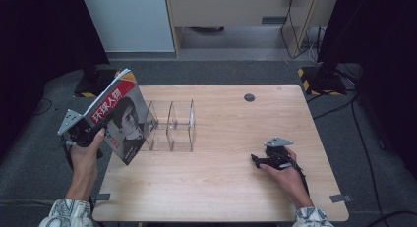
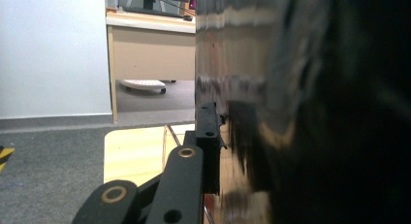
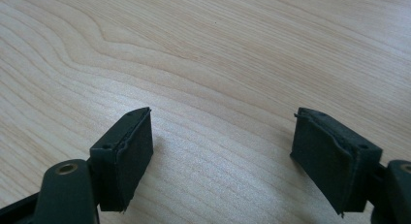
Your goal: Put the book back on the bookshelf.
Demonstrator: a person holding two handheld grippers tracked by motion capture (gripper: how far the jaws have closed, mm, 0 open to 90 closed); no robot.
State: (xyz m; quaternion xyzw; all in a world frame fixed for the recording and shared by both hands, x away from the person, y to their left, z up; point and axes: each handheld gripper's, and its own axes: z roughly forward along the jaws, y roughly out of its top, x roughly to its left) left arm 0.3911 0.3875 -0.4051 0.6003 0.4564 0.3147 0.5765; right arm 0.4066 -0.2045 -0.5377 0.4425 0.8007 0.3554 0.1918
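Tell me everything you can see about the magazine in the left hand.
The magazine is a thin, glossy one with a red band, white Chinese characters and a black-and-white portrait on its cover. It is held up off the table, tilted, at the left end of the clear rack, its lower corner close to the rack's first slot. The left tongs pinch its edge; in the left gripper view its shiny surface lies pressed against one jaw. Whether it touches the rack is unclear.

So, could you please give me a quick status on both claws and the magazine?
Left claw shut on magazine, held tilted above the table's left edge. Right claw open, nothing between its pads, low over bare table. Clear acrylic rack right beside magazine.
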